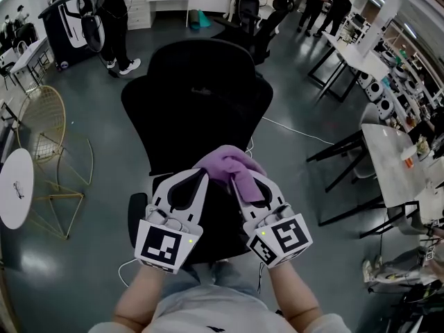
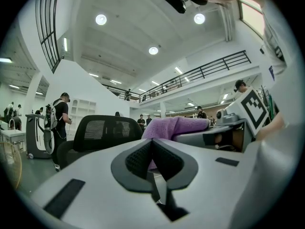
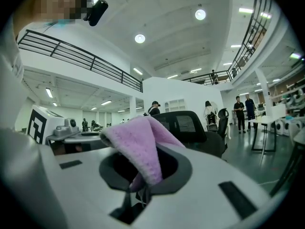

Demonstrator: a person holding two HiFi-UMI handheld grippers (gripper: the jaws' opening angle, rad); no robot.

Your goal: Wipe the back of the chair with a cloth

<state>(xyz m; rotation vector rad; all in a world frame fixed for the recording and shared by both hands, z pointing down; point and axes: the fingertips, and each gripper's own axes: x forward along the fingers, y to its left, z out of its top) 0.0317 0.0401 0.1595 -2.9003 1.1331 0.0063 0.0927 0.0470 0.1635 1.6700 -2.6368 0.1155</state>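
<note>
The black chair (image 1: 198, 96) stands upright in front of the person, with its broad back rising away from both grippers. From the head view I cannot tell for sure whether its front or its rear face is turned to the person. The purple cloth (image 1: 227, 161) is at the lower middle of the chair's back, bunched at the tips of the right gripper (image 1: 244, 182). Its long axis runs from the chair toward the person, and one strip of it lies back along the top of that gripper. In the right gripper view the right gripper (image 3: 142, 173) has its jaws clenched on the cloth (image 3: 138, 142), which folds over them and hangs down between the pads, with the chair (image 3: 188, 123) behind it. The left gripper (image 1: 196, 175) is just beside the cloth, on its left, low before the chair's back. In the left gripper view the left gripper (image 2: 152, 144) has its jaws pressed together with nothing between them. The cloth (image 2: 176, 127) shows beyond them to the right, and the chair (image 2: 102, 130) to the left.
</note>
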